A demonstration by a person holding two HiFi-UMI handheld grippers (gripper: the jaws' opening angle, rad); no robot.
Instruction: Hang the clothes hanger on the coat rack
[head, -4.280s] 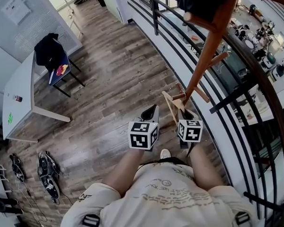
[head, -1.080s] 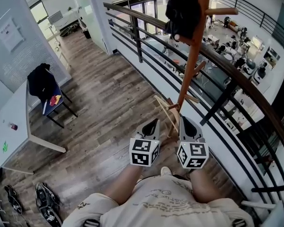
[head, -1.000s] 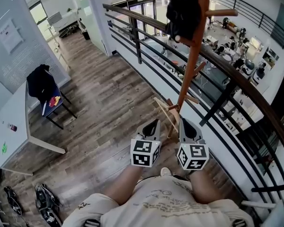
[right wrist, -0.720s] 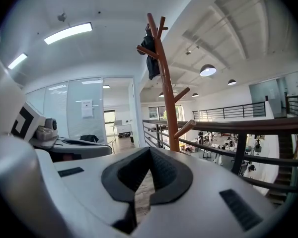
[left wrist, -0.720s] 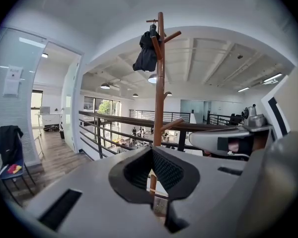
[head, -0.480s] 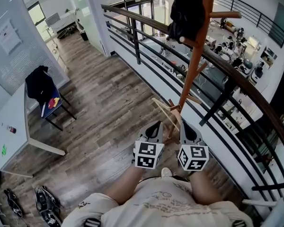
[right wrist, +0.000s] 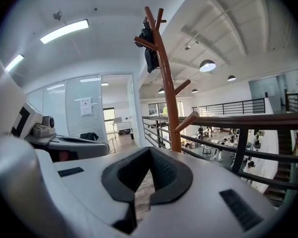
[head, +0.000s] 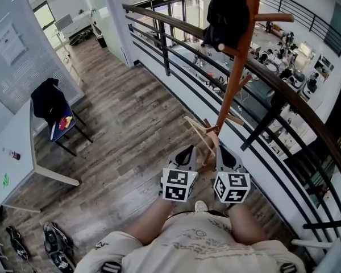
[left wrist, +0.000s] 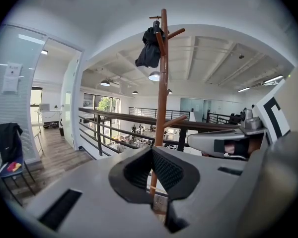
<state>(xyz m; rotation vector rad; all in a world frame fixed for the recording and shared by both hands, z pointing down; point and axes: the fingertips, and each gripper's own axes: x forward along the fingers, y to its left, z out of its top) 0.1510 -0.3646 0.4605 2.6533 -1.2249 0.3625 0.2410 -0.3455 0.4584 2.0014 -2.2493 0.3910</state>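
Note:
A reddish-brown coat rack point(head: 234, 78) stands by the railing, and a black garment point(head: 224, 13) hangs near its top. A pale wooden hanger point(head: 200, 134) shows near the rack's foot, just ahead of both grippers. I cannot tell if either gripper touches it. My left gripper point(head: 186, 149) and right gripper point(head: 223, 147) point side by side toward the rack. In the left gripper view the gripper point(left wrist: 151, 152) has its jaws together, with the rack point(left wrist: 162, 93) straight ahead. In the right gripper view the gripper point(right wrist: 150, 151) is shut with nothing between its pads, and the rack point(right wrist: 168, 93) rises in front.
A dark metal railing with a wooden handrail point(head: 176, 30) runs right behind the rack, with a drop to a lower floor beyond. A white table point(head: 17, 147) and a chair with dark clothes point(head: 51, 104) stand at the left. Shoes point(head: 54, 249) lie at the lower left.
Over the last second both grippers have kept their places and stayed shut. Since the earliest frame the view has tilted up, so more of the rack and its black garment shows.

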